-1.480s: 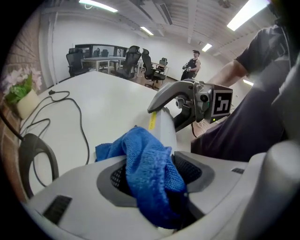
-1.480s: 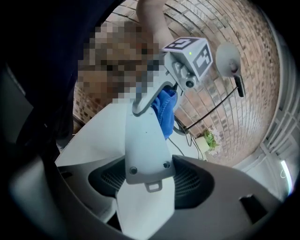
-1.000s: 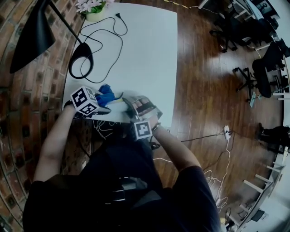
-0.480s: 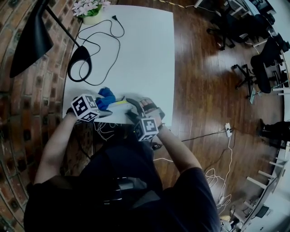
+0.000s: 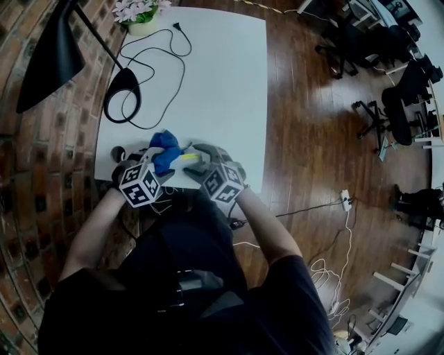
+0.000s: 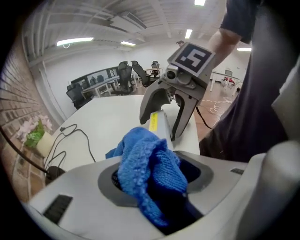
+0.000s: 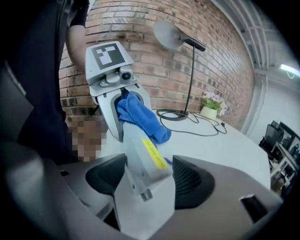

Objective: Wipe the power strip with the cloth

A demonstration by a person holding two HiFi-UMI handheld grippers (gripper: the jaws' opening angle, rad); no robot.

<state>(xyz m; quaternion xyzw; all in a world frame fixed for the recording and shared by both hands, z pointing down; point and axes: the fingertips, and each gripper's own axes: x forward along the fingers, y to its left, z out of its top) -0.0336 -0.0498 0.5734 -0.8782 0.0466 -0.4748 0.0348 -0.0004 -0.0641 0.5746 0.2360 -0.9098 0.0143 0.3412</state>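
Observation:
A grey-white power strip (image 7: 145, 164) with a yellow label sits between the pads of my right gripper (image 7: 147, 180), which is shut on it; its jaws have just been opening around it. In the head view the power strip (image 5: 189, 158) is at the table's near edge, with the right gripper (image 5: 201, 163) on it. My left gripper (image 6: 154, 183) is shut on a bunched blue cloth (image 6: 147, 168), and its jaws have just been shifting on it. The cloth (image 5: 165, 143) lies against the strip's far end. The left gripper (image 5: 158, 161) faces the right one closely.
The white table (image 5: 215, 83) carries a black lamp base (image 5: 122, 95) with a looping black cable (image 5: 168, 66) and a flower pot (image 5: 142, 15) at the far end. A brick wall runs along the left. Wooden floor and office chairs (image 5: 406, 90) lie to the right.
Both grippers have rolled and their marker cubes now sit side by side. The power strip has turned so that its yellow label shows. The cloth has moved in against the strip.

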